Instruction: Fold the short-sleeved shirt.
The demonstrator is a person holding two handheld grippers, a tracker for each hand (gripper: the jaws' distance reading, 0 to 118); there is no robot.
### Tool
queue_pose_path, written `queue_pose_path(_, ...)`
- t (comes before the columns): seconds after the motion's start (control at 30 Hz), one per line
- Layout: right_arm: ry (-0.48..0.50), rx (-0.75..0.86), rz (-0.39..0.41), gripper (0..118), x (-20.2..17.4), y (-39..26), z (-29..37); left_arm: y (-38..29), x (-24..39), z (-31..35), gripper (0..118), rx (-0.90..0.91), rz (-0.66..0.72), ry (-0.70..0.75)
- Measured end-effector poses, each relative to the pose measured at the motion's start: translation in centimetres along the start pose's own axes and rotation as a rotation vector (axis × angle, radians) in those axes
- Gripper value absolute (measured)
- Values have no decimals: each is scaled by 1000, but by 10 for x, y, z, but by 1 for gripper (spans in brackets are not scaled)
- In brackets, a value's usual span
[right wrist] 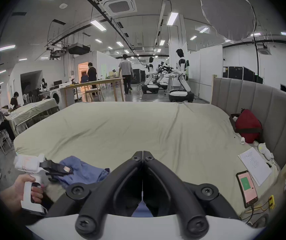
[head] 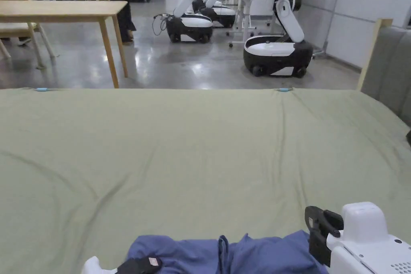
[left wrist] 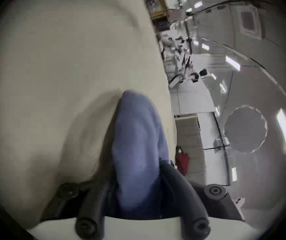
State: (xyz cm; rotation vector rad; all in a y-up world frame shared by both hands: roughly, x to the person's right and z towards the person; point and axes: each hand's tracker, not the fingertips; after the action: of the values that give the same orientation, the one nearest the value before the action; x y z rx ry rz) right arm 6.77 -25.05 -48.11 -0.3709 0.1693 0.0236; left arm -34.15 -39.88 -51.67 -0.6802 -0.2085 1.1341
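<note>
Over on the left, the left tongs [head: 138,264] sit at the near edge of the bed [head: 200,146], and in the left gripper view a roll of the blue shirt [left wrist: 135,148] runs up between the jaws; that view is blurred, so I cannot tell whether both jaws press on the cloth or merely flank it. The right gripper view catches the same tongs from the side, a hand [right wrist: 20,190] wrapped around the white handle, the black tips lying over the shirt's crumpled edge. Moving to the middle, the shirt lies bunched in a heap at the near edge of the bed, with wide green sheet beyond it. On the right, the right tongs [right wrist: 143,154] are fully closed, tips meeting, with nothing caught at the tips, though a scrap of blue shows down near their base. My read: this is the opening step, gathering the shirt to spread it flat. The next move calls for a firm pinch on a shoulder or hem with each tongs, then a pull out onto the open sheet. The right gripper view alone gives the bedside clutter by the headboard [right wrist: 259,101]: a red bag [right wrist: 247,127], a paper sheet [right wrist: 254,165] and a phone [right wrist: 246,188].
</note>
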Motion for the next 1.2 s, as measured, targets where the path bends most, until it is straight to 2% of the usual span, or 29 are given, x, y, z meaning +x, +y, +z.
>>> queue_pose_path(0.07, -2, 0, 0, 0, 1, 0, 1, 13, 22, 21, 15, 66, -193, 131)
queue_pose_path(0.17, -2, -3, 6, 0, 0, -1, 0, 16, 69, 41, 15, 157, -565, 298)
queue_pose_path(0.27, 3, -7, 5, 0, -3, -3, -3, -3, 117, 36, 15, 182, -788, 296)
queue_pose_path(0.37, 13, -4, -6, 0, -3, -5, 0, -48, 161, -1, 15, 157, -1018, 334)
queue_pose_path(0.47, 3, -9, 8, 0, 3, -9, 7, -114, 184, -56, 15, 65, -1310, 384)
queue_pose_path(0.6, -18, -16, -13, 0, 21, -15, 16, -192, 172, -114, 15, -45, -1605, 464)
queue_pose_path(0.67, -19, -28, -20, 0, 28, -17, 19, -208, 152, -129, 15, -76, -1679, 526)
queue_pose_path(0.7, -14, -31, -22, 0, 33, -17, 20, -207, 145, -133, 17, -79, -1664, 522)
queue_pose_path(0.73, -10, -32, -26, 0, 35, -18, 20, -200, 140, -130, 23, -80, -1610, 483)
queue_pose_path(0.77, -9, -36, -31, 0, 37, -17, 20, -194, 140, -126, 38, -124, -1535, 449)
queue_pose_path(0.8, 0, -44, -38, 0, 39, -17, 19, -186, 149, -117, 67, -176, -1452, 412)
queue_pose_path(0.83, 9, -48, -43, 0, 40, -17, 18, -176, 160, -102, 79, -179, -1370, 332)
queue_pose_path(0.93, 25, -55, -53, 0, 37, -18, 11, -137, 189, -51, 82, -110, -1123, 36)
queue_pose_path(0.97, 37, -57, -60, 0, 37, -18, 9, -123, 188, -43, 85, -99, -1049, -3)
queue_pose_path(1.03, 67, -61, -68, 0, 34, -18, 6, -92, 180, -34, 86, -81, -887, 31)
queue_pose_path(1.07, 74, -67, -72, 0, 33, -19, 4, -77, 174, -34, 86, -70, -810, 55)
queue_pose_path(1.1, 83, -74, -81, 0, 32, -20, 1, -65, 166, -35, 80, -68, -726, 77)
queue_pose_path(1.13, 90, -82, -89, 0, 31, -20, -1, -57, 158, -39, 61, -78, -665, 98)
queue_pose_path(1.17, 94, -89, -95, 0, 30, -21, -3, -56, 155, -48, 30, -109, -636, 120)
queue_pose_path(1.2, 97, -101, -99, 0, 29, -21, -6, -58, 151, -57, 14, -146, -649, 113)
